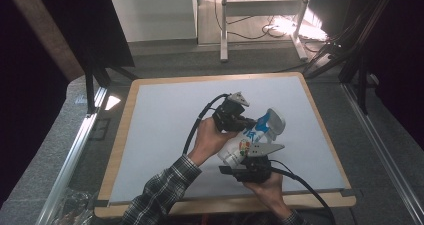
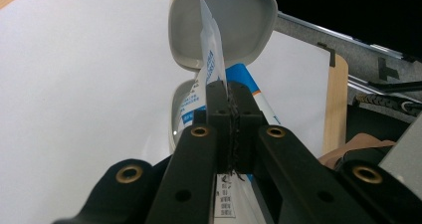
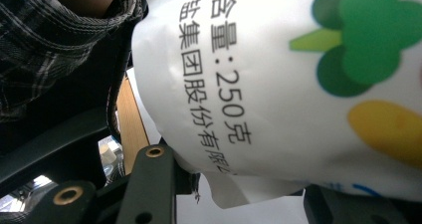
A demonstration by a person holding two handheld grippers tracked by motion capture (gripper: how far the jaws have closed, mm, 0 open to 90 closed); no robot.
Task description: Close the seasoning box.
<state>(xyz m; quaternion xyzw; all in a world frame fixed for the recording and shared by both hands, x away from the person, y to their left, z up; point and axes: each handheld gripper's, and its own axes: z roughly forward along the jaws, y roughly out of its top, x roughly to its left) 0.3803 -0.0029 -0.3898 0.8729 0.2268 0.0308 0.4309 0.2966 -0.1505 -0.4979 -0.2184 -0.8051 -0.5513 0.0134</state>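
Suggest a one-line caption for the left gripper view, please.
Left gripper pinching the white-and-blue pouch's top edge before an open grey lid.

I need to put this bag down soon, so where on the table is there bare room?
The white mat is bare left of the left hand-held gripper, out to its wooden left rim, and across its far strip. It is crowded at right of centre, where both grippers hold the white bag beside the open grey container.
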